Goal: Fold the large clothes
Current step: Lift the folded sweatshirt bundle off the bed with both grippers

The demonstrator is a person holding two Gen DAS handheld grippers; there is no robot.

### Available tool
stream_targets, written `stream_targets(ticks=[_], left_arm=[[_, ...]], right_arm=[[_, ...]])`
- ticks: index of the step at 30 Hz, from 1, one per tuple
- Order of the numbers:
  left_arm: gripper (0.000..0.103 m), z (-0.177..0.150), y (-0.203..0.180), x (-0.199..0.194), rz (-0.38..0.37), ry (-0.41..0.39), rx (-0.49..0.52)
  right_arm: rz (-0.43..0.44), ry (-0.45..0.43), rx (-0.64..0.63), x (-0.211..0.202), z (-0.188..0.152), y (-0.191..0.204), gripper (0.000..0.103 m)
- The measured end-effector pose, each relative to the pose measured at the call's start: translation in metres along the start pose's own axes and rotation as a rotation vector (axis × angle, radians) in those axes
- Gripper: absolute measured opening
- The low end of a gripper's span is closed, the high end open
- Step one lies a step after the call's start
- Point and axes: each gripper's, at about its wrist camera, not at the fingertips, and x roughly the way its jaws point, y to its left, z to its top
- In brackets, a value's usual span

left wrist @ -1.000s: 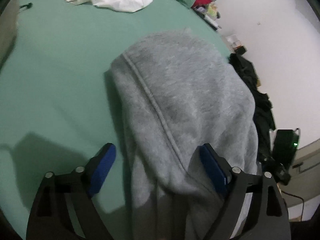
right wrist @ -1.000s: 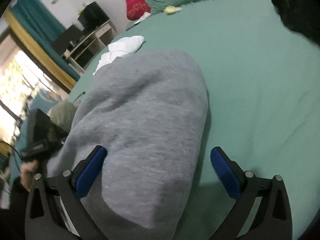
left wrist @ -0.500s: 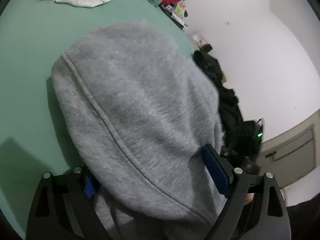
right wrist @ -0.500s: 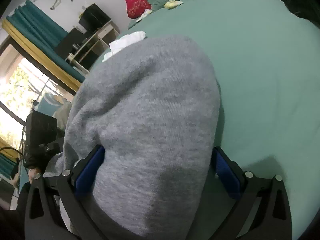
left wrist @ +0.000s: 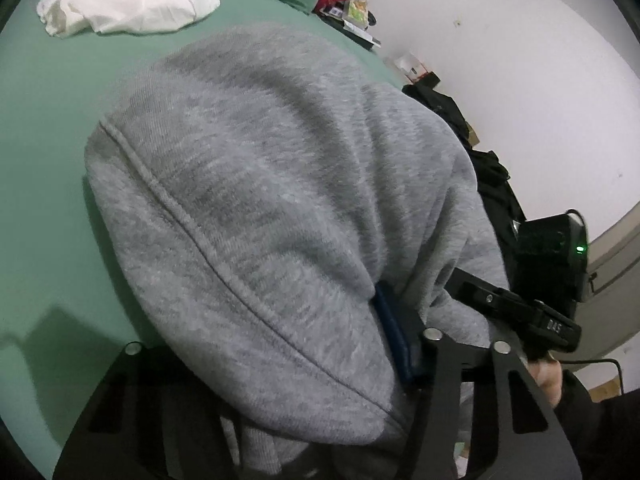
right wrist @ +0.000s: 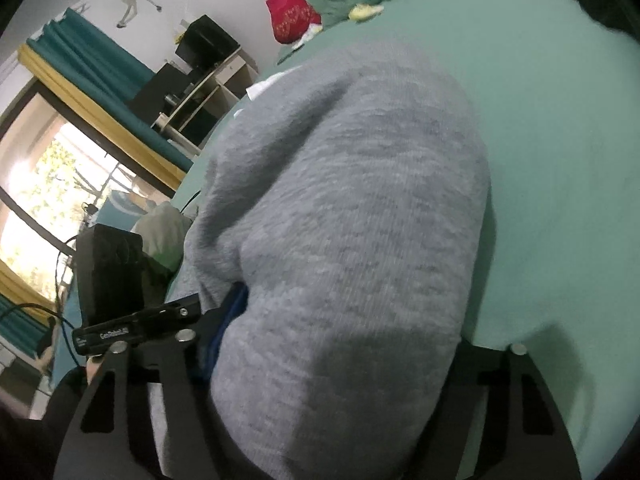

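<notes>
Green bed sheet [left wrist: 48, 128], wide and mostly bare; white garment [left wrist: 128, 4] crumpled at its far end. Grey sweatshirt [left wrist: 280, 184]: lies mid-bed, near end now bunched between both sets of jaws. Left hand-held gripper [left wrist: 280, 364]: wide open a second ago, now closing on the grey fleece. Right hand-held gripper [right wrist: 340, 344]: likewise closing on it. Reading: both ends nearly seized, fold can likely begin
</notes>
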Motion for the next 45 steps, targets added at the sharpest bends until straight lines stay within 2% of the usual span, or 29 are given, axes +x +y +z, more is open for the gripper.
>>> stream_targets(ticks=[2,4,8,17,24,45], left_arm=[[0.050,-0.003,-0.008,-0.004,0.027,-0.024,0.011],[0.047,-0.005,-0.017,-0.010,0.052,-0.050,0.021],[0.044,-0.011,-0.022,-0.027,0.057,-0.081,0.030],[0.044,-0.033,-0.043,-0.062,0.050,-0.125,0.032],[0.044,-0.050,-0.067,-0.093,0.057,-0.146,0.053],[0.044,-0.050,-0.162,-0.167,0.050,-0.252,0.182]], right_arm=[[-0.015,-0.017,-0.019,-0.003,-0.001,0.007,0.062],[-0.021,-0.032,-0.026,-0.006,-0.001,0.011,0.060],[-0.022,-0.052,-0.064,-0.017,-0.001,0.021,0.057],[-0.035,-0.092,-0.152,-0.050,-0.007,0.046,0.056],[-0.019,-0.123,-0.161,-0.078,-0.016,0.059,0.056],[0.036,-0.289,-0.222,-0.166,-0.021,0.109,0.056]])
